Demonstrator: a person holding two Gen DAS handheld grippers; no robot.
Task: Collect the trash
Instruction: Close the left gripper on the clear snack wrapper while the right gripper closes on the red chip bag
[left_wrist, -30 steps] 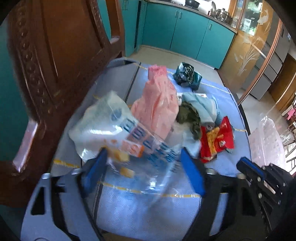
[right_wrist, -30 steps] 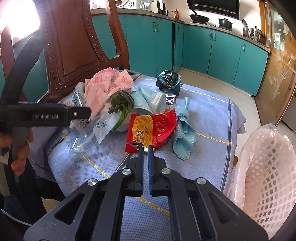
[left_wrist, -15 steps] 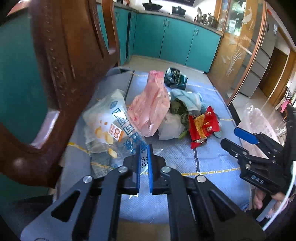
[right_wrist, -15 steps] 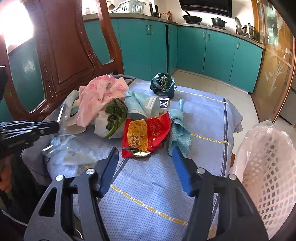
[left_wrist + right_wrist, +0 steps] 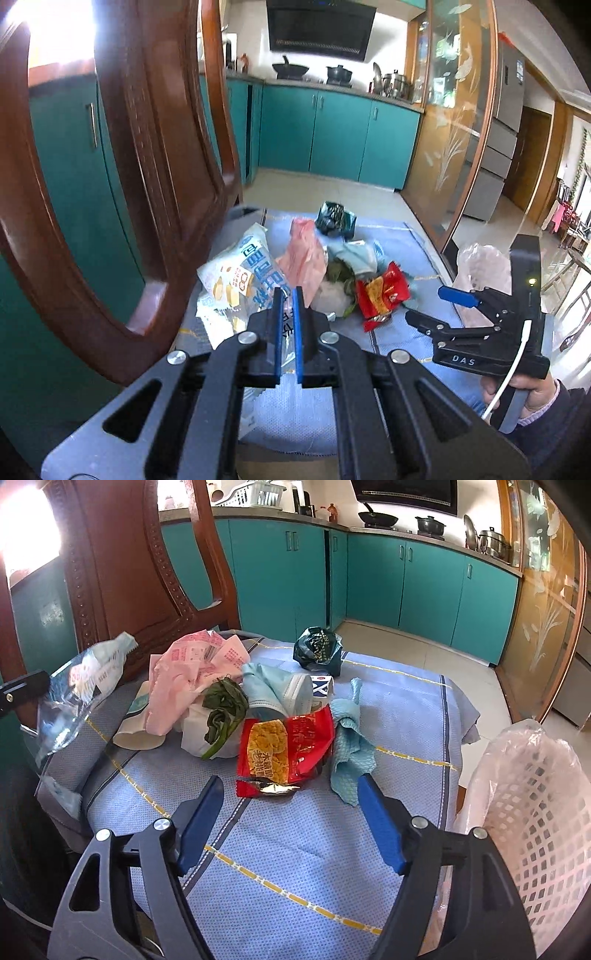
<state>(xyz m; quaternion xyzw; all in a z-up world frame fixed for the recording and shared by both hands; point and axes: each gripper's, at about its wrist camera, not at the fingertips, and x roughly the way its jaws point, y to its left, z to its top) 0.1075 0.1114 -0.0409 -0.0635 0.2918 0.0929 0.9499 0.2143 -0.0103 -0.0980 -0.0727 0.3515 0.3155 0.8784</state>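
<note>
Trash (image 5: 284,746) heaped on blue tablecloth (image 5: 295,849), perhaps a chair seat, teal kitchen cabinets (image 5: 424,583)

left hand-held gripper (image 5: 287,301) clamped clear snack bag (image 5: 236,280) (lifted) | right hand-held gripper (image 5: 290,805) opened

Red snack wrapper (image 5: 286,751) before parted jaws

Bare blue tablecloth (image 5: 295,849) lies open in front of the trash pile (image 5: 236,709). 1 wooden chair back (image 5: 122,565) blocks the left; the lined basket (image 5: 532,812) apparently crowds the right edge.
</note>
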